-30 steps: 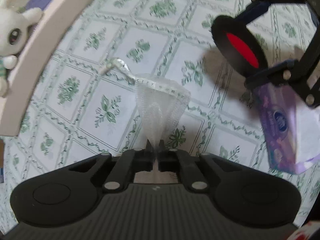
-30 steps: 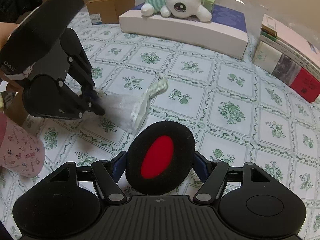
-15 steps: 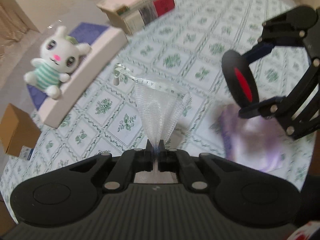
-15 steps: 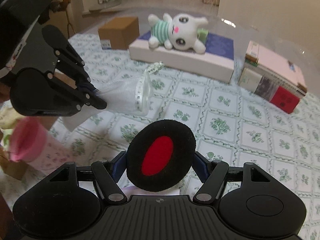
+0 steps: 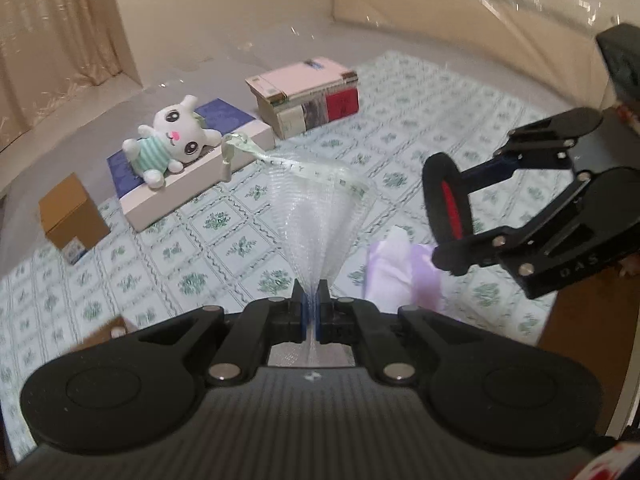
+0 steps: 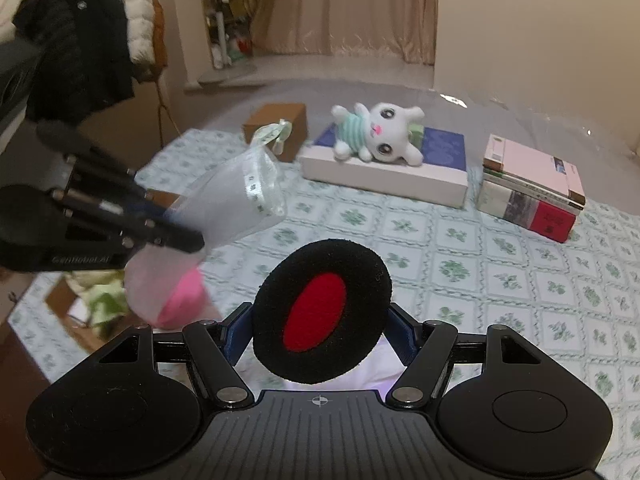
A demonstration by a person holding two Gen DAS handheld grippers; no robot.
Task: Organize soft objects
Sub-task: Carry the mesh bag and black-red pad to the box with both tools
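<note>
My left gripper point(image 5: 311, 296) is shut on the gathered bottom of a white mesh drawstring pouch point(image 5: 320, 216), whose ribboned mouth fans out away from the camera, off the table. In the right wrist view that left gripper point(image 6: 176, 224) and the pouch point(image 6: 236, 204) hang blurred at the left. My right gripper point(image 6: 322, 320) is shut on a round black foam pad with a red centre point(image 6: 320, 312), held upright above the table. The pad point(image 5: 446, 200) also shows at the right in the left wrist view. A white plush rabbit point(image 6: 376, 136) lies on a flat white box point(image 6: 384, 180).
A stack of books point(image 6: 528, 196) stands at the far right and a small cardboard box point(image 6: 280, 124) behind the white box. A purple tissue pack point(image 5: 400, 268) lies under the right gripper. A pink patterned item point(image 6: 180, 304) sits at the near left. The floral tablecloth point(image 6: 500, 280) covers the table.
Both grippers have risen well above the table, each keeping its grip. The pouch has left the cloth, and the rabbit, books and room have come into view.
</note>
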